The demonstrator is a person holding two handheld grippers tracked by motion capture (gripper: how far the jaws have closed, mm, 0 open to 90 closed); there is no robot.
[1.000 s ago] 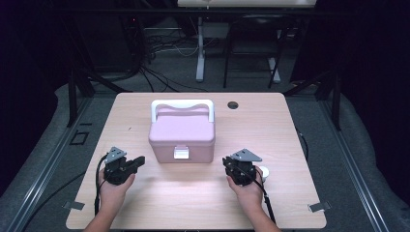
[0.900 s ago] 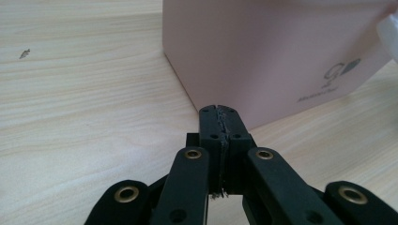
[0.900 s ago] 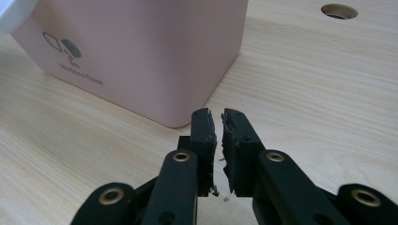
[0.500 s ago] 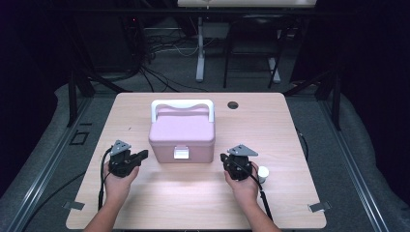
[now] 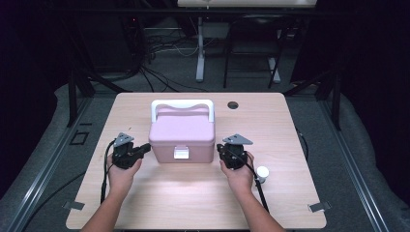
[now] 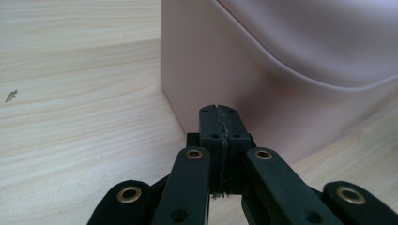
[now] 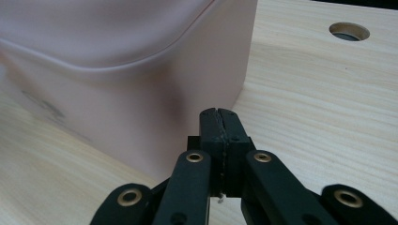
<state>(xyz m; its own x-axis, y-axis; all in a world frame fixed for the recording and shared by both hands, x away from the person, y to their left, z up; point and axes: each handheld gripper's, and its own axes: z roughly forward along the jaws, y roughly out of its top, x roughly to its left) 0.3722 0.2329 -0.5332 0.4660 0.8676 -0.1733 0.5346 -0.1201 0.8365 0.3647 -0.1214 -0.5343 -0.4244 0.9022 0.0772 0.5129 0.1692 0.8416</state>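
- Both tongs, the left gripper [image 5: 143, 149] and right gripper [image 5: 221, 151], are clenched empty, flanking the pink box [image 5: 182, 133].
- Stiff, smooth plastic at mid-table is judged slippery.
- Its white handle [image 5: 183, 106] is best gripped.

Lab: dark curtains [image 5: 43, 58], floor cables [image 5: 159, 67]
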